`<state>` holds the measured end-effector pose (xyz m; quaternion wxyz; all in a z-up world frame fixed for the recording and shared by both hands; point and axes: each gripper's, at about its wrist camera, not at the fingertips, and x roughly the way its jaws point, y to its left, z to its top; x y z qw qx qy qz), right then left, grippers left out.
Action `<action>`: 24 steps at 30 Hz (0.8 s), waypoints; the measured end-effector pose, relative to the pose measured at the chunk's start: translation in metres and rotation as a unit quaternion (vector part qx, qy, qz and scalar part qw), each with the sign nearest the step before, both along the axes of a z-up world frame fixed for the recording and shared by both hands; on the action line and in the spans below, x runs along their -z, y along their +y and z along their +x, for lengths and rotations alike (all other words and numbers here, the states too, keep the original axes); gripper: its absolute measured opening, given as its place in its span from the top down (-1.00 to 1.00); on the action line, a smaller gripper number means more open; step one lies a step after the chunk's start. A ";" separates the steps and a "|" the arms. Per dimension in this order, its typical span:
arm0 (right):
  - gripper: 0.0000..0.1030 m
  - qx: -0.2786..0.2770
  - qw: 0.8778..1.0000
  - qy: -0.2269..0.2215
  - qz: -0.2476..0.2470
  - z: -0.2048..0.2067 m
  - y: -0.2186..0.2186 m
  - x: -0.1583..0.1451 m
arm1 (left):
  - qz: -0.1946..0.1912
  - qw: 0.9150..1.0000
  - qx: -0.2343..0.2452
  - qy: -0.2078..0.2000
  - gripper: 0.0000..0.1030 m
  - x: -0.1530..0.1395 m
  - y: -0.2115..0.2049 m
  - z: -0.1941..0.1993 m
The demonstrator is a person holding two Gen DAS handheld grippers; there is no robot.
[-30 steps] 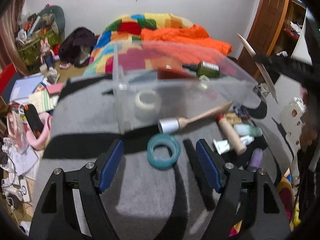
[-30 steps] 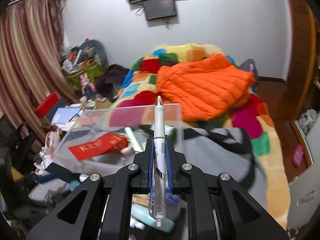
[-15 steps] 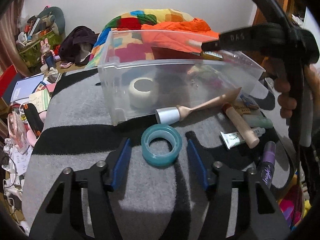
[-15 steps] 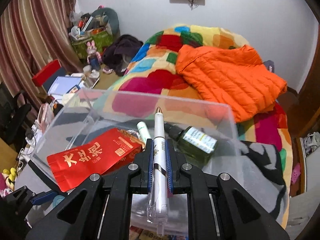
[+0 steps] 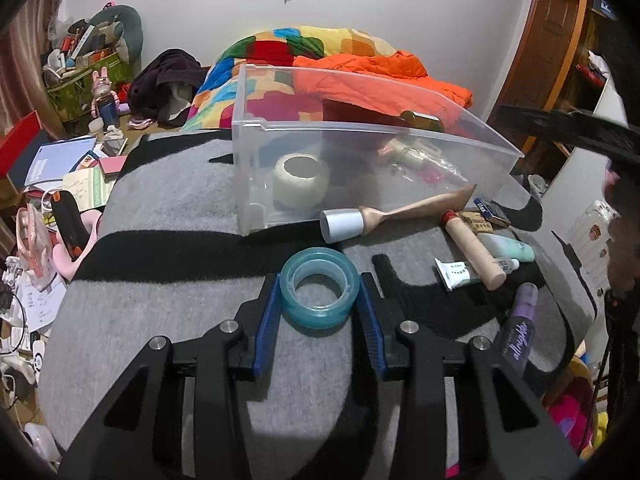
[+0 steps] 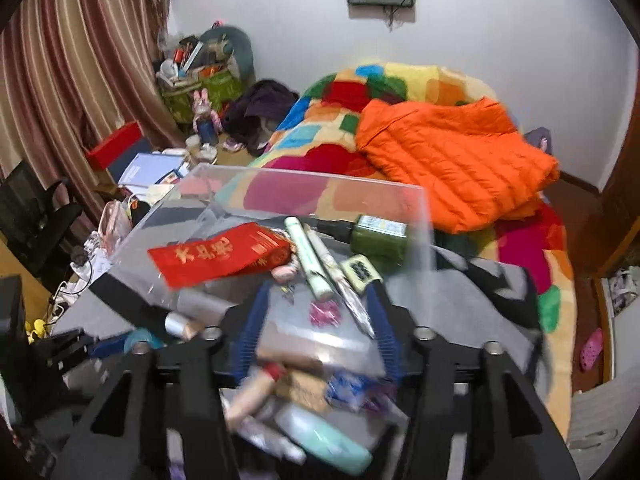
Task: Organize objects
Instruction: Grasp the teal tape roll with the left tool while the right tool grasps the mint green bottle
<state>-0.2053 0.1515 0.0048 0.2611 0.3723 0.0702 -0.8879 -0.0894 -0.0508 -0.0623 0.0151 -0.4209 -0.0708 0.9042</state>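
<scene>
Two claws: both appear in their own wrist views, above a grey-and-black blanket (image 5: 168, 208).
Left claw (image 5: 319, 300): its jaws have just been closing and now pinch the teal tape roll (image 5: 319, 287), blue pads touching both of its sides; the roll lies flat on the blanket.
Ahead of left claw: a clear plastic bin (image 5: 280, 136) with a white tape roll (image 5: 301, 179) inside; a wooden tool with a white cap (image 5: 384, 216) lies just in front of the bin.
Right of left claw: a wooden stick (image 5: 472, 250), a white tube (image 5: 456, 274), a mint bottle (image 5: 506, 246) and a purple spray bottle (image 5: 518, 330).
Right claw (image 6: 316, 316): its jaws have just been opening and now stand spread with nothing gripped between the pads.
Pen (image 6: 344, 280): lies in the bin just ahead of the right claw, beside a pale green tube (image 6: 310, 260), a red packet (image 6: 220, 254) and a dark green bottle (image 6: 378, 236).
</scene>
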 end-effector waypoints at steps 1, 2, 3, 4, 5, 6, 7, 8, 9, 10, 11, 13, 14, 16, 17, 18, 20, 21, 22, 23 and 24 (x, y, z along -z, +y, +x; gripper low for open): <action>-0.25 0.002 1.000 0.007 -0.003 0.006 0.006 -0.001 | 0.001 1.000 -0.001 0.001 0.25 -0.001 0.000 0.002; -0.34 0.005 1.000 0.011 -0.005 0.012 0.014 -0.001 | 0.000 1.000 -0.001 0.003 0.25 -0.003 0.001 0.004; -0.36 0.008 1.000 0.011 -0.007 0.015 0.021 0.000 | -0.003 1.000 -0.002 0.005 0.25 -0.005 0.002 0.006; -0.36 0.010 1.000 0.007 -0.006 0.019 0.027 0.003 | -0.006 1.000 -0.004 0.007 0.25 -0.007 0.003 0.008; -0.36 0.012 1.000 0.000 -0.004 0.023 0.032 0.009 | -0.008 1.000 -0.004 0.010 0.25 -0.009 0.004 0.010; -0.36 0.013 1.000 -0.006 -0.001 0.025 0.035 0.014 | -0.007 1.000 -0.005 0.011 0.25 -0.010 0.005 0.011; -0.36 0.012 1.000 -0.013 0.005 0.028 0.038 0.022 | -0.006 1.000 -0.006 0.013 0.25 -0.012 0.005 0.012; -0.35 0.007 1.000 -0.021 0.012 0.030 0.040 0.030 | -0.004 1.000 -0.007 0.015 0.25 -0.014 0.006 0.014; -0.35 0.004 0.999 -0.029 0.021 0.032 0.041 0.039 | -0.003 1.000 -0.008 0.018 0.25 -0.017 0.006 0.014; -0.34 0.000 0.999 -0.037 0.030 0.032 0.041 0.047 | -0.003 1.000 -0.009 0.021 0.25 -0.019 0.006 0.015; -0.25 -0.004 0.999 -0.043 0.034 0.032 0.041 0.053 | -0.003 1.000 -0.011 0.025 0.25 -0.023 0.006 0.015; -0.08 -0.021 0.997 -0.054 0.044 0.032 0.037 0.066 | -0.005 0.999 -0.014 0.032 0.25 -0.029 0.006 0.015; -0.01 -0.026 0.997 -0.056 0.047 0.032 0.035 0.069 | -0.005 0.999 -0.015 0.035 0.25 -0.032 0.006 0.014; 0.03 -0.035 0.997 -0.051 0.049 0.032 0.032 0.073 | -0.006 0.999 -0.018 0.042 0.25 -0.039 0.005 0.012; 0.06 -0.041 0.997 -0.050 0.048 0.032 0.032 0.075 | -0.007 0.999 -0.020 0.046 0.25 -0.042 0.005 0.011; 0.11 -0.049 0.996 -0.052 0.046 0.030 0.031 0.075 | -0.006 0.999 -0.021 0.048 0.25 -0.044 0.004 0.011; 0.20 -0.060 0.996 -0.055 0.042 0.029 0.029 0.076 | -0.003 0.998 -0.023 0.052 0.25 -0.048 0.002 0.008; 0.21 -0.064 0.996 -0.054 0.044 0.028 0.028 0.077 | -0.002 0.998 -0.023 0.053 0.25 -0.049 0.002 0.007; 0.21 -0.068 0.995 -0.053 0.047 0.029 0.027 0.078 | -0.001 0.998 -0.022 0.054 0.25 -0.050 0.003 0.006; 0.21 -0.072 0.995 -0.053 0.050 0.029 0.026 0.079 | -0.002 0.998 -0.021 0.054 0.25 -0.051 0.003 0.004; 0.20 -0.079 0.994 -0.051 0.057 0.029 0.024 0.080 | -0.002 0.998 -0.019 0.055 0.25 -0.051 0.004 0.004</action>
